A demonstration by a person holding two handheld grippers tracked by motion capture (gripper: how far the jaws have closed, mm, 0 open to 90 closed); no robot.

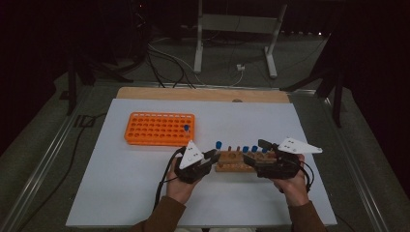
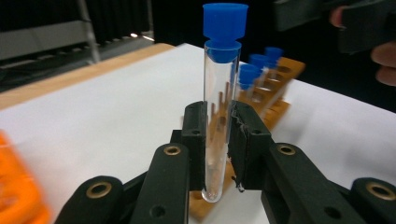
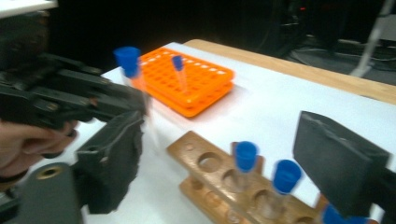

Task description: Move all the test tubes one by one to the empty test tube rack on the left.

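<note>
The left gripper (image 2: 217, 140) clamps an upright blue-capped glass tube (image 2: 220, 116) just left of the wooden rack (image 1: 241, 161). The right gripper (image 3: 224, 154) stands with jaws wide and nothing gripped, above the rack's capped tubes (image 3: 245, 161).

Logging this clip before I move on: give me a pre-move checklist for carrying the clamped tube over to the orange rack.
1. Left gripper shut on the test tube: ok.
2. Tube upright, blue cap seated: ok.
3. Tube lifted out of the wooden rack: ok.
4. Right gripper open, fingers off the remaining tubes: ok.
5. Free holes in the orange rack, one tube already in it: ok.
6. Tube free of cracks: cannot tell.
</note>
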